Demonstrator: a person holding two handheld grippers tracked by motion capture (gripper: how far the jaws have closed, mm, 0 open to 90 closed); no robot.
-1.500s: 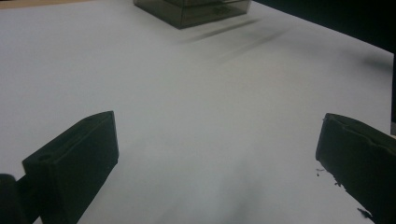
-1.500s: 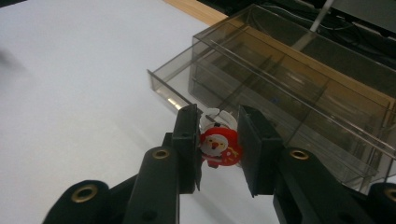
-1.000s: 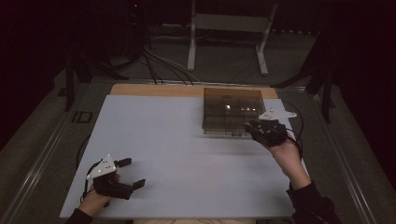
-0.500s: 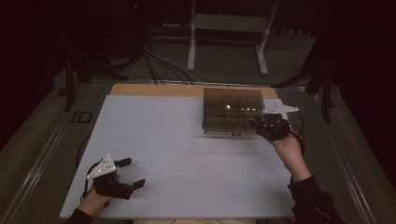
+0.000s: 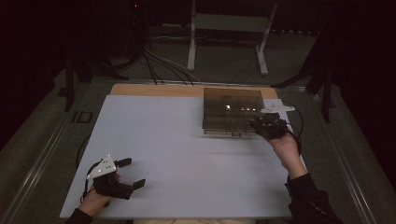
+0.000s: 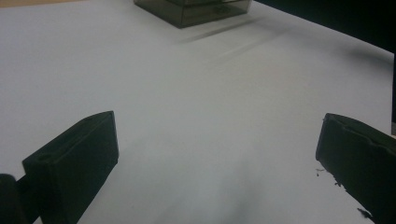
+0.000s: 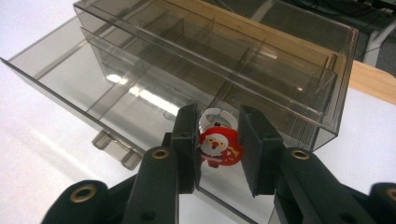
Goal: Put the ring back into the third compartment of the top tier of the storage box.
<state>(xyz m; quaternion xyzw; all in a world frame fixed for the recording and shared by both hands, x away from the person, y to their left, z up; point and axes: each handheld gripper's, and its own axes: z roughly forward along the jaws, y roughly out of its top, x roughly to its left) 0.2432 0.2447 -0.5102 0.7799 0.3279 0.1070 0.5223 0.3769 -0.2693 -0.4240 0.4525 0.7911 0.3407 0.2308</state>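
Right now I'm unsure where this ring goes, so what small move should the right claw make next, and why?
Probably lower the right claw slightly and open it: it grips the Santa ring just above the pulled-out drawer of the smoky organiser box, over an open compartment.

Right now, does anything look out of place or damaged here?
Nothing stands out. The box sits flat with its drawer pulled open, the right gripper holds a Santa ring over it, and the left gripper rests open.
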